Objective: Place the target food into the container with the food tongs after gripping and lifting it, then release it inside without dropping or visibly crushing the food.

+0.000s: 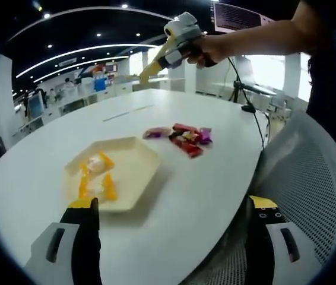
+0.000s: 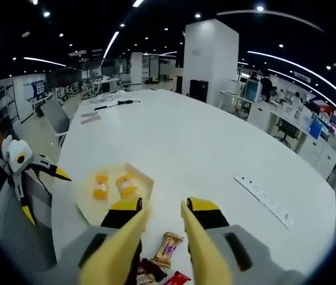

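cream-coloured hexagonal tray sat on the big white table in the left gripper view, with a couple of yellow-orange wrapped snacks lying inside it toward its 9 o'clock side. a little pile of wrapped candies, red and purple mostly, lay on the table just off the tray's 1 o'clock corner, not touching it. left gripper hung low at the near edge of the table, jaws wide apart with nothing between them. up at 12 o'clock a hand held the right gripper in the air above the table, with long yellow tong blades sticking out of it. in the right gripper view those food tongs ran forward from the jaws, blades slightly apart and holding nothing, tips hanging over a brown wrapped candy on the table. whether the right jaws were squeezing the tongs i couldn't tell. a mesh chair sat at 4 o'clock in the left gripper view.
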Available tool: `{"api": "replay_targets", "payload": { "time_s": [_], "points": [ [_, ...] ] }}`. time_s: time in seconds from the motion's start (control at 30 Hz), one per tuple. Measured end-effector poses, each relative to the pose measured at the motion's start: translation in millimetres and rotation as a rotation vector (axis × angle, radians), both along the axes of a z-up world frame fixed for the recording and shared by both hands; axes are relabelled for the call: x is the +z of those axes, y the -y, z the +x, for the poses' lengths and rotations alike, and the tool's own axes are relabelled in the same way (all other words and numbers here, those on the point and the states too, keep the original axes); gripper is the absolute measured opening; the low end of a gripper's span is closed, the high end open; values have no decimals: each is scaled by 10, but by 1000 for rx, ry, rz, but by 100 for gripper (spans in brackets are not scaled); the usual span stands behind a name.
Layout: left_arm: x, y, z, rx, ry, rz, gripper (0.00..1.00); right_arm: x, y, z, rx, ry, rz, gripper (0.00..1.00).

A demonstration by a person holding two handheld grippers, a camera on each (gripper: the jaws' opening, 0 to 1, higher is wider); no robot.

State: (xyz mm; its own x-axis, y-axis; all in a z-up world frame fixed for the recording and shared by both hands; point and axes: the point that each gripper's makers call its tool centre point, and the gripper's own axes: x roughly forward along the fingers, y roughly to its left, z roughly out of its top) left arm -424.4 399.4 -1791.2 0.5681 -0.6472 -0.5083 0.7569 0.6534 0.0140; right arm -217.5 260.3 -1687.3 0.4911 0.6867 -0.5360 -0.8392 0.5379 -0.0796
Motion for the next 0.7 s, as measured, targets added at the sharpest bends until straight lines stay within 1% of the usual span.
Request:
{"api": "replay_targets", "payload": {
  "time_s": [0.03,0.1,0.47,0.5,0.57,0.7],
  "points": [
    [1,-4,3,2,-1,-1,99,-12,38,28,-18,8,-3,29],
    [6,-7,9,5,1,-6,99,-39,77,32,-30,-9,8,29],
    [41,16,11,8,-3,-38,99,-88,134,43,-38,-19,11,28],
    [46,17,10,10,-4,-42,99,-100,131,33,-36,-27,12,28],
    [63,21,15,14,-5,-55,99,-124,143,38,-34,-23,3,28],
    [82,30,14,14,-3,-67,99,-204,170,37,-43,-29,7,29]
  ]
}}
